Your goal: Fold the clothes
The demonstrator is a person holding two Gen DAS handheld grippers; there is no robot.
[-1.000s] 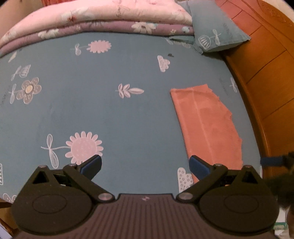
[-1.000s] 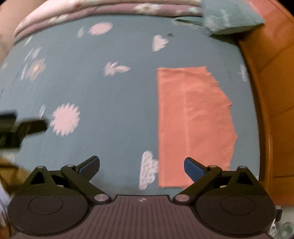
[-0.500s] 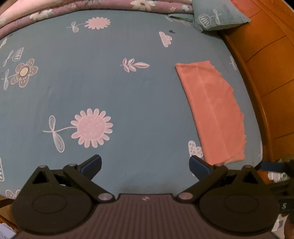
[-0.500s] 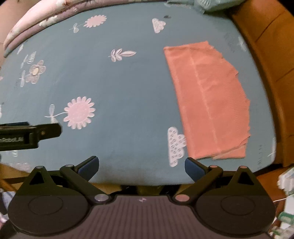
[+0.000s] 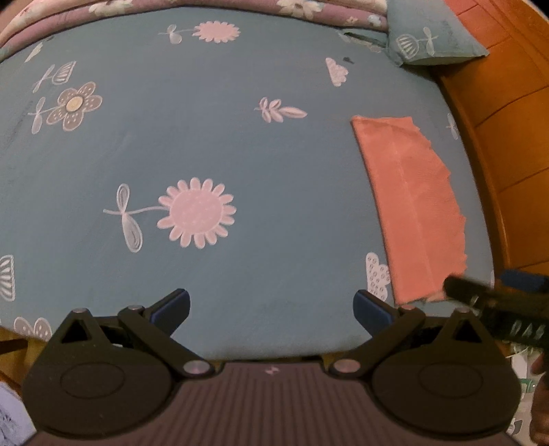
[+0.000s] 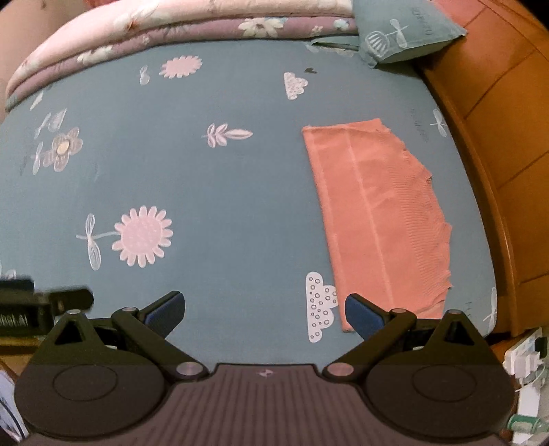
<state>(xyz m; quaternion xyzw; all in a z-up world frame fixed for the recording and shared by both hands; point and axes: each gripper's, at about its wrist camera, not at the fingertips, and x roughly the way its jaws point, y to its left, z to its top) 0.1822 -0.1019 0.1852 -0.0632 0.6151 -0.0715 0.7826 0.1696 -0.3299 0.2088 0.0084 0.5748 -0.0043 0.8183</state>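
Note:
A folded salmon-pink garment (image 5: 413, 206) (image 6: 377, 212) lies flat on the right side of the bed, a long strip with a ragged right edge. My left gripper (image 5: 271, 303) hangs open over the bed's near edge, left of the garment's near end, holding nothing. My right gripper (image 6: 262, 307) is open too and empty, with its right finger just in front of the garment's near corner. The right gripper's body shows at the left wrist view's right edge, by the garment's near corner.
The bed wears a teal sheet (image 5: 240, 154) (image 6: 223, 178) printed with flowers and clouds. Folded pink and mauve quilts (image 6: 171, 20) and a teal pillow (image 6: 405, 31) lie at the far end. An orange wooden bed frame (image 6: 497, 137) runs along the right.
Both grippers drew back toward the bed's near edge, staying open. The garment has not moved.

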